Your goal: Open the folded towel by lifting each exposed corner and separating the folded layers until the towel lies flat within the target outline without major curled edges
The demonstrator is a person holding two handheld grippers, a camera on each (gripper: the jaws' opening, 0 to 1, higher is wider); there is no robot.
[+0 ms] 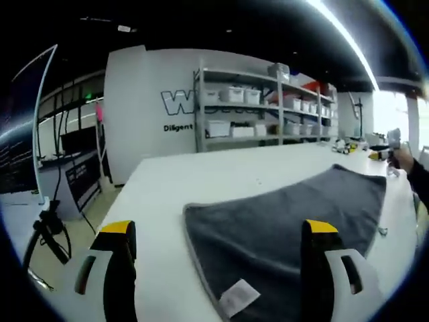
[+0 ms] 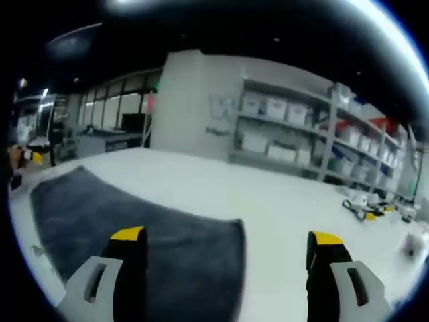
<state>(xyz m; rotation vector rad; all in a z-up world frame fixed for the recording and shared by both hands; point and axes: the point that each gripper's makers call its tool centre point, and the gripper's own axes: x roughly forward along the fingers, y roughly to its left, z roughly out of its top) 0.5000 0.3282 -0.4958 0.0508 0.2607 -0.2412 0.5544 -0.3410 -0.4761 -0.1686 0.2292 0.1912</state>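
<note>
A dark grey towel (image 1: 288, 221) lies spread on the white table (image 1: 201, 181), with a white label (image 1: 238, 297) at its near edge. My left gripper (image 1: 221, 231) is open above the towel's near left corner, nothing between its yellow-tipped fingers (image 1: 320, 228). In the right gripper view the same towel (image 2: 127, 228) stretches from the left to the middle. My right gripper (image 2: 226, 236) is open over the towel's right corner (image 2: 238, 225), holding nothing. The right gripper (image 1: 394, 151) shows at the far right edge of the left gripper view; the left one (image 2: 23, 157) shows at the far left edge of the right gripper view.
Shelves with white bins (image 1: 268, 107) stand behind the table against a white wall. Small objects (image 2: 365, 204) lie on the table at the right. A desk with a monitor (image 1: 80, 144) and cables stands to the left, beyond the table edge.
</note>
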